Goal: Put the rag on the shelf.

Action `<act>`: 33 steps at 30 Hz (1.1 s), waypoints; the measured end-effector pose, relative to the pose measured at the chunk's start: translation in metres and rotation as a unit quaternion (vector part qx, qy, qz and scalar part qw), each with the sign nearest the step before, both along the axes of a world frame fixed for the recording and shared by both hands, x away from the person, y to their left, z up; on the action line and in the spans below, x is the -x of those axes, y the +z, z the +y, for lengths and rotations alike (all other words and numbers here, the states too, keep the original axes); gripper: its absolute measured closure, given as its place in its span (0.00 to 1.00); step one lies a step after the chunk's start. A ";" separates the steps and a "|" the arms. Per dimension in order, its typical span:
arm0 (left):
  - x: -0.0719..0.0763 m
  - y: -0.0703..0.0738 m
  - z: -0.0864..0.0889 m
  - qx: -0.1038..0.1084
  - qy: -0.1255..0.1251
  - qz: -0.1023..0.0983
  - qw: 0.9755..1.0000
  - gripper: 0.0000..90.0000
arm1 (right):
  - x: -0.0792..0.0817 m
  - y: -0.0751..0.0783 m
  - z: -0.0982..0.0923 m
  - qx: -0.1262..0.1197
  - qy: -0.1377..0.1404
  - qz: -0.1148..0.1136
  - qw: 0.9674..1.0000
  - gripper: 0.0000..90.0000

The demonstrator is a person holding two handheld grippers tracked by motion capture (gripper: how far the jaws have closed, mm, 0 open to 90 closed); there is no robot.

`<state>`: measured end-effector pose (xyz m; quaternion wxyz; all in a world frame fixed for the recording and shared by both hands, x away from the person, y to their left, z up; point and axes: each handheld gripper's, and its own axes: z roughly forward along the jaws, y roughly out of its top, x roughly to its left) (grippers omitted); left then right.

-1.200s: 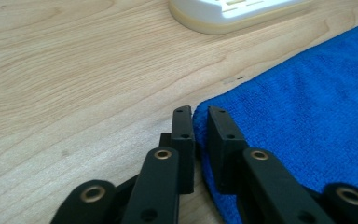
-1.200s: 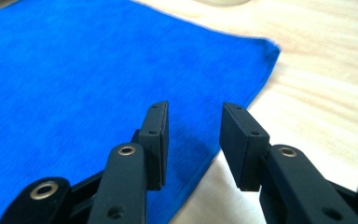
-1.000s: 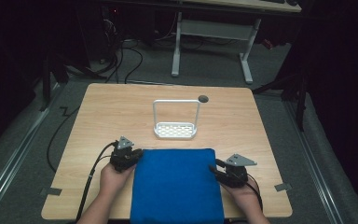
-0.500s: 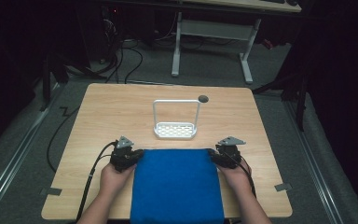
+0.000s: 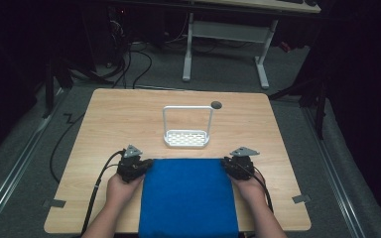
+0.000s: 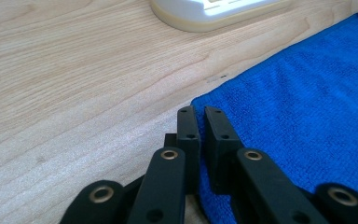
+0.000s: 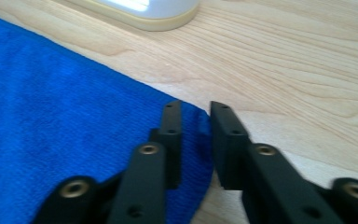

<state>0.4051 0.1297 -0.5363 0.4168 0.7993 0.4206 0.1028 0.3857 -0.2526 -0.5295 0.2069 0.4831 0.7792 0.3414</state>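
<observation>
At the lower left of the high view, the person's left hand (image 5: 120, 187) holds the left gripper (image 5: 140, 166) against the far left corner of a blue towel (image 5: 188, 196), its black cable (image 5: 95, 186) trailing off toward the bottom edge. In the left gripper view the two black jaws stand nearly together, clenched on the towel's corner edge (image 6: 205, 105), with bare wood to their left and blue cloth spreading to the right. The towel lies flat in the lower middle of the high view on the wooden table (image 5: 124, 119), its near end hanging over the table's front edge. Just beyond the towel's far edge, near the table's centre, stands a white perforated tray with a tall hoop handle (image 5: 187, 128), and a dark round hole (image 5: 216, 105) sits up and right of it. At the lower right, the right hand (image 5: 250, 186) holds the right gripper (image 5: 228, 166) at the towel's far right corner; in the right gripper view its jaws stand apart, released, straddling the corner (image 7: 199, 122) without pinching it.
</observation>
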 end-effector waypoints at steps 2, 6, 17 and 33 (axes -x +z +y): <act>0.001 0.000 -0.001 -0.008 0.002 -0.007 1.000 0.96 | 0.000 0.000 0.001 -0.003 0.007 0.002 1.000 0.96; 0.002 0.001 -0.001 -0.015 0.001 -0.012 1.000 0.97 | 0.002 0.001 0.002 -0.007 0.016 0.003 1.000 0.97; 0.009 0.007 0.002 0.007 0.005 -0.024 1.000 0.97 | 0.016 0.011 0.004 -0.032 0.035 -0.028 0.998 0.98; 0.026 0.029 0.008 0.056 0.008 -0.054 0.997 0.97 | 0.032 0.031 0.000 -0.053 0.039 -0.081 0.995 0.98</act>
